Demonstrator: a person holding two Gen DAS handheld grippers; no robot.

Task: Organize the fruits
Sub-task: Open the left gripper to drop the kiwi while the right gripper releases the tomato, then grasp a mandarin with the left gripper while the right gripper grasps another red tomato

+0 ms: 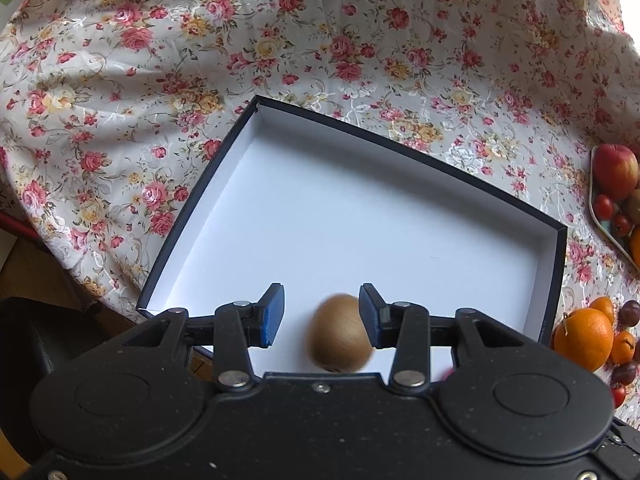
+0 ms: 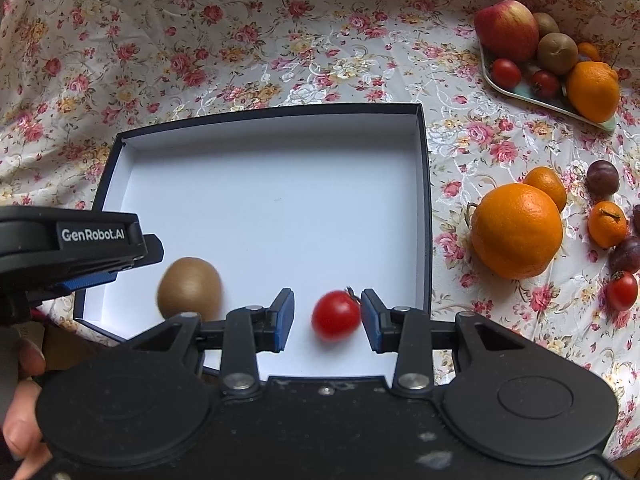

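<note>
From my left wrist view, my left gripper (image 1: 321, 316) is spread apart over one blurred kiwi (image 1: 340, 334) in the box (image 1: 400, 152). From the right, my right gripper (image 2: 328, 318) gapes around one cherry tomato (image 2: 335, 315), perhaps touching one pad; one kiwi (image 2: 189, 287) alongside.

A tablecloth (image 1: 320, 40) with red and yellow roses on a pale ground spreads ahead of the left claw (image 1: 322, 316) and to both its sides, lying in soft wrinkles. To the left of the claw, past the cloth's edge, there is a black object (image 1: 40, 332). Just ahead of this object are a brown surface (image 1: 32, 268) and a thin red bar (image 1: 16, 226).
</note>
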